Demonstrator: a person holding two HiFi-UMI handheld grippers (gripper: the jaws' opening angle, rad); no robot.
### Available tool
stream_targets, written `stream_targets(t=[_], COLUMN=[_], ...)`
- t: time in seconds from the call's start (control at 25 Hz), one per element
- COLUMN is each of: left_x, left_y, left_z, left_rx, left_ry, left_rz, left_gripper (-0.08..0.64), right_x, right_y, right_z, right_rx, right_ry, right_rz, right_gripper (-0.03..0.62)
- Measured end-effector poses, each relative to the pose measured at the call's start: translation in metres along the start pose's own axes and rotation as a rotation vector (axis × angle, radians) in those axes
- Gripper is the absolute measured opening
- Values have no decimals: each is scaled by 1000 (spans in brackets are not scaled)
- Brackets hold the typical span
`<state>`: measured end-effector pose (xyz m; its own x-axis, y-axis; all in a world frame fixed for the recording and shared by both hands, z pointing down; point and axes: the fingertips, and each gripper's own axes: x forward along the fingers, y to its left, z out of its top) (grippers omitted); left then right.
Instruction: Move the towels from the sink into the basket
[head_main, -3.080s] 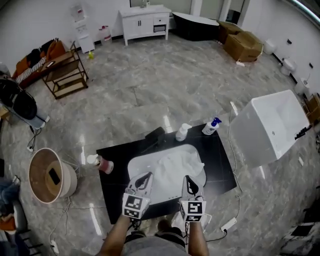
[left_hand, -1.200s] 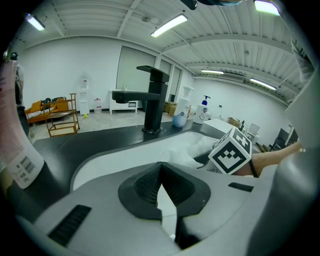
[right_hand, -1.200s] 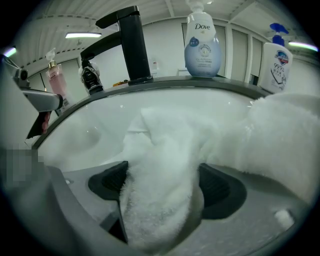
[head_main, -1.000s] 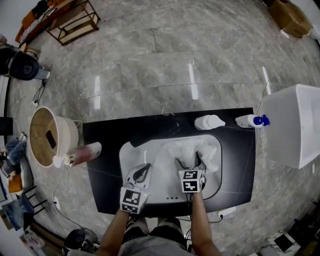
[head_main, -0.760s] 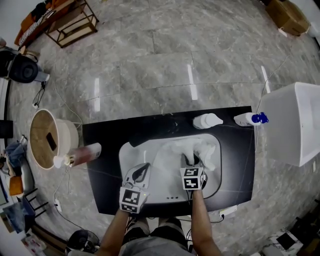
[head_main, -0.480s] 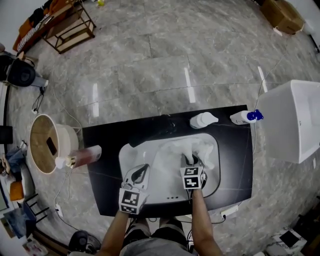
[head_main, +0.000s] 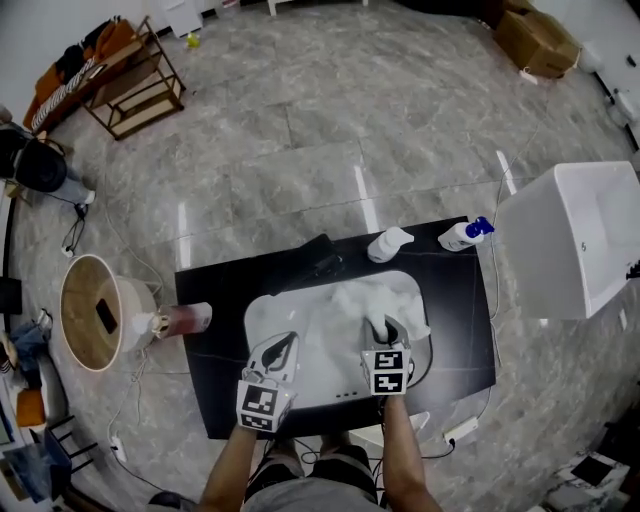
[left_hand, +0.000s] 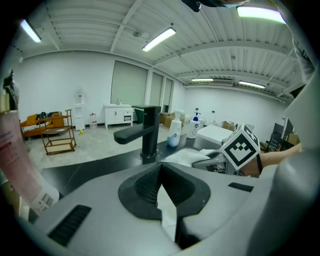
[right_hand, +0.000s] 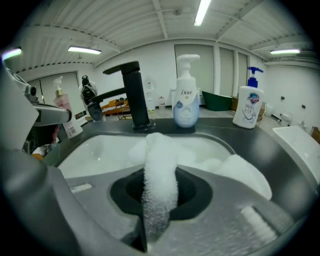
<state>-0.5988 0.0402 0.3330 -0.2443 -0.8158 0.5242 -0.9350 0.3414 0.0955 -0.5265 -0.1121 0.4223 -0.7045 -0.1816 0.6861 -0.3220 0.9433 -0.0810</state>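
Observation:
White towels (head_main: 368, 300) lie heaped in the right half of the white sink (head_main: 272, 318), set in a black counter. My right gripper (head_main: 383, 330) is over that heap, shut on a towel. In the right gripper view a fold of the towel (right_hand: 160, 165) runs up between the pads of the right gripper (right_hand: 159, 210), whose jaws have just been closing on it. My left gripper (head_main: 284, 348) hovers over the sink's bare left half, shut with nothing held; the left gripper (left_hand: 163, 200) shows only a thin slit. The round basket (head_main: 95, 312) stands on the floor to the left.
A black faucet (head_main: 312, 257) sits behind the sink, with two pump bottles (head_main: 386, 243) (head_main: 463, 233) to its right. A pink bottle (head_main: 182, 320) lies at the counter's left edge. A white tub (head_main: 565, 240) stands to the right.
My right gripper went from open over the towels to shut on one, then rose with a fold of it. The left gripper rose a little too.

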Motion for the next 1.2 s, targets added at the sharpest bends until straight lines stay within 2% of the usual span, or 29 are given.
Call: stream_targets(t=[0.32, 0.52, 0.64, 0.92, 1.2], left_x=[-32, -61, -84, -129, -165], left_y=[-7, -28, -40, -69, -113], left_z=[42, 90, 103, 124, 140], left_rx=[60, 108, 149, 219, 264], left_ry=[-79, -157, -175, -242, -321], left_rz=[-51, -90, -116, -180, -280], left_gripper=[9, 9, 9, 9, 9], right_x=[-79, -158, -205, -302, -394], right_y=[2, -1, 5, 21, 27], right_z=[50, 92, 107, 120, 112], right_rx=[26, 30, 36, 28, 32], right_ry=[-171, -303, -366, -503, -599], right_rz=[-125, -213, -267, -399, -554], right_gripper=[69, 67, 67, 68, 67])
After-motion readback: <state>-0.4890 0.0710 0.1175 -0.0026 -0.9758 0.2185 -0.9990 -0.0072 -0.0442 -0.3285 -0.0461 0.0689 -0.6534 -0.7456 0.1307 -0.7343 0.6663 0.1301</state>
